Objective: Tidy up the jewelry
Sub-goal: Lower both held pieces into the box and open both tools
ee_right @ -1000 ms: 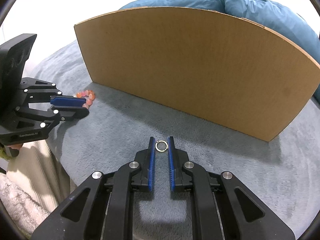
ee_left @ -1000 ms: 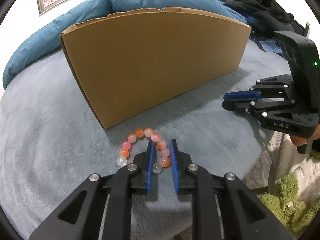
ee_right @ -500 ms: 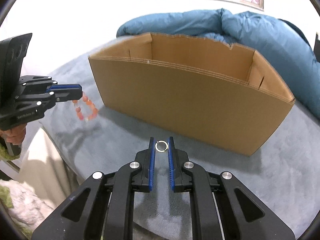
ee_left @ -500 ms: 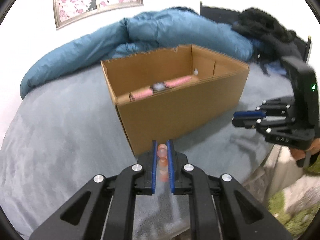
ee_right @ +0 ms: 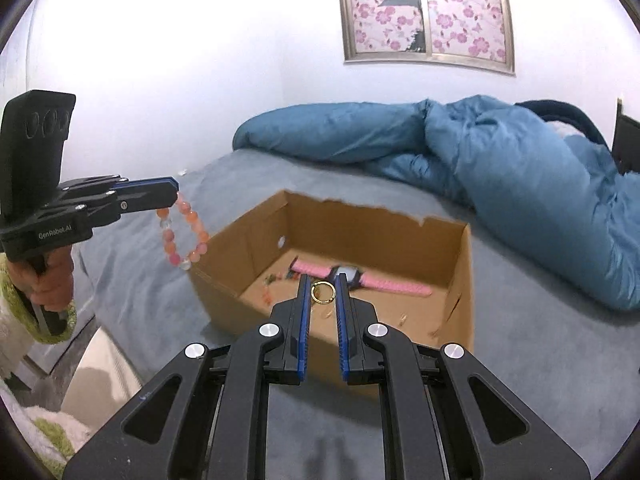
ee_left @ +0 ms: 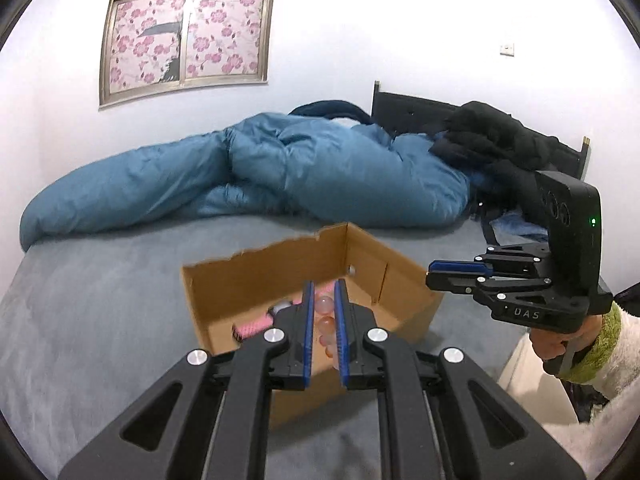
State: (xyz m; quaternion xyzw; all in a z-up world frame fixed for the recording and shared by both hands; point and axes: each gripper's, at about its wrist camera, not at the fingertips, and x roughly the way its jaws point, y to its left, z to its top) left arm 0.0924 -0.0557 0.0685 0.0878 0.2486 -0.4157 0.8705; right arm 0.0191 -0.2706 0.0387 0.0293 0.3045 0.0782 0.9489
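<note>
The beaded bracelet [ee_right: 182,234] hangs clamped in the left gripper [ee_right: 172,194] jaws at frame left; the gold ring [ee_right: 322,293] sits pinched between the right gripper [ee_right: 322,300] jaws at centre. A second ago both lay on the bed [ee_right: 140,304]; now the cardboard box [ee_right: 464,280] interior shows below them.

Bead bracelet [ee_right: 182,236]: orange, pink and clear round beads, hanging as a loop from the closed left tool [ee_right: 176,194], off the bed, at 9 o'clock of the cardboard box [ee_right: 466,280]. Gold ring [ee_right: 322,293]: thin, upright, pinched between the pads of the right tool [ee_right: 322,294] above the box. Pink-strapped watch [ee_right: 360,280]: flat on the box floor.
</note>
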